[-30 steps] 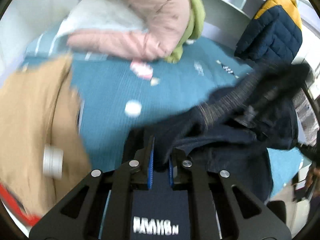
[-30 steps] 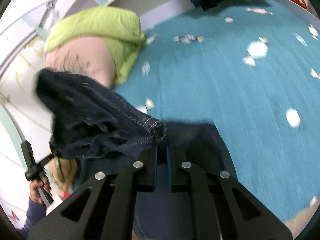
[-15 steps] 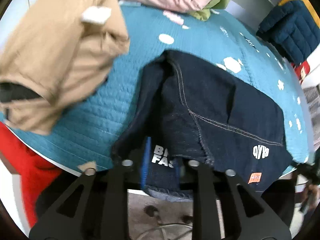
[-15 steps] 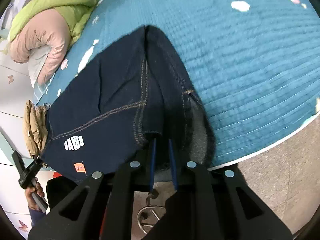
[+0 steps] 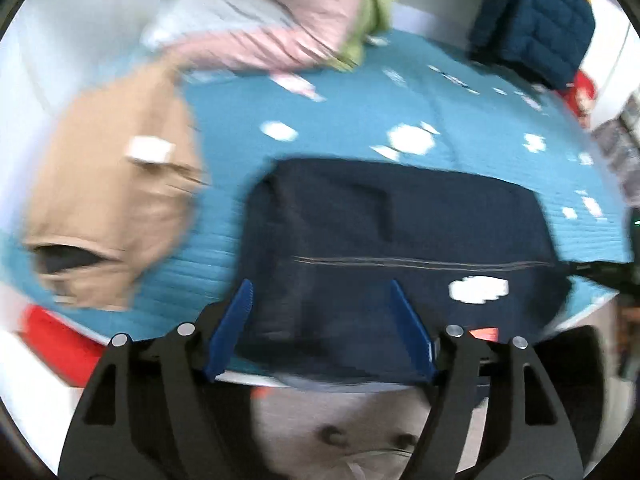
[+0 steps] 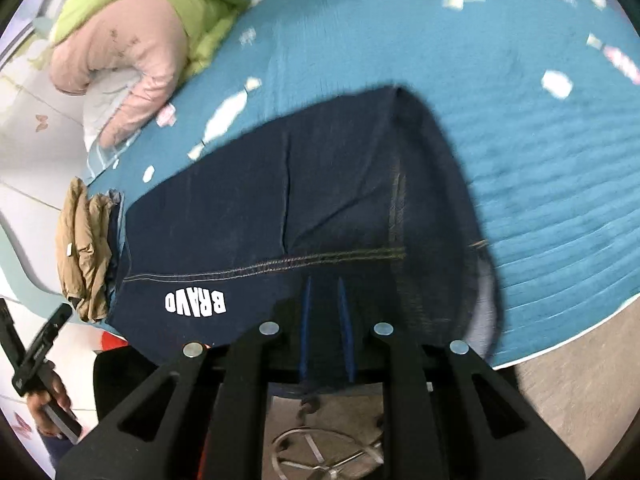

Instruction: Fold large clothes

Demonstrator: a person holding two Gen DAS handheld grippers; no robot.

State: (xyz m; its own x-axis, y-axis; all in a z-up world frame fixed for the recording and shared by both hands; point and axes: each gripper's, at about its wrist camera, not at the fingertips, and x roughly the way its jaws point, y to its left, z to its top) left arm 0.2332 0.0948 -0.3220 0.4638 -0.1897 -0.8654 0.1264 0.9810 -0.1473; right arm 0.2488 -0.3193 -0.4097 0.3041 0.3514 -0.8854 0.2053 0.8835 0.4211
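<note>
While the folded jeans (image 5: 400,236) lie flat at the bed's (image 6: 540,168) near edge, the left gripper (image 5: 320,300) has just spread its fingers off them, the right gripper (image 6: 324,300) nearly shut with denim between; release squarely, avoid dragging.

Matt dark denim jeans (image 6: 320,208), stitched seams

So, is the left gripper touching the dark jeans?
Apart: in the left wrist view the left gripper has just been opening, pads clear of the jeans.
</note>
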